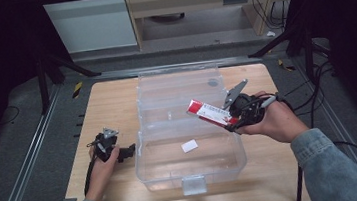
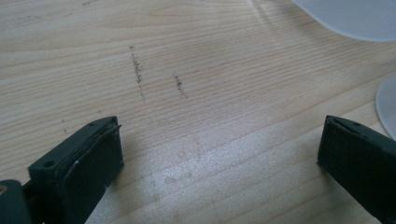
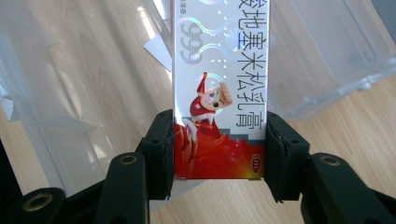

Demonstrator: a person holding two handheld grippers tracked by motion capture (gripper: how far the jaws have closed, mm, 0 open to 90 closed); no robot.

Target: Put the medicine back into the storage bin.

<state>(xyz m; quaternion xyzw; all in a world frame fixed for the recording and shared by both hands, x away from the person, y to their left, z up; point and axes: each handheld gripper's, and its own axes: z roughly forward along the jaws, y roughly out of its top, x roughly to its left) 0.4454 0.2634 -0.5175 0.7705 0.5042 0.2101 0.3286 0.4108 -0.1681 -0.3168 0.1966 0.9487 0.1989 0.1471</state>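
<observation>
Clamped on the red end of the red-and-white carton [image 3: 219, 93], one jaw of the right gripper [image 3: 219, 154] flat against each long side; white printed end jutting well past the tips. In the high view, held tilted in the right gripper [image 1: 233, 121] over the right rim of the clear plastic box [image 1: 142, 159], carton [image 1: 211, 113] pointing inward above the open interior. Lid hinged back flat toward the far table edge. Inside the box, just a small white slip [image 1: 189, 146] on the floor, well apart from the carton, wide room around it.

Spread wide over bare wooden table [image 2: 187, 70], nothing between the jaws of the left gripper [image 2: 219, 154]. Parked in the high view just left of the box wall, left gripper [image 1: 130, 151] near but apart from it.
</observation>
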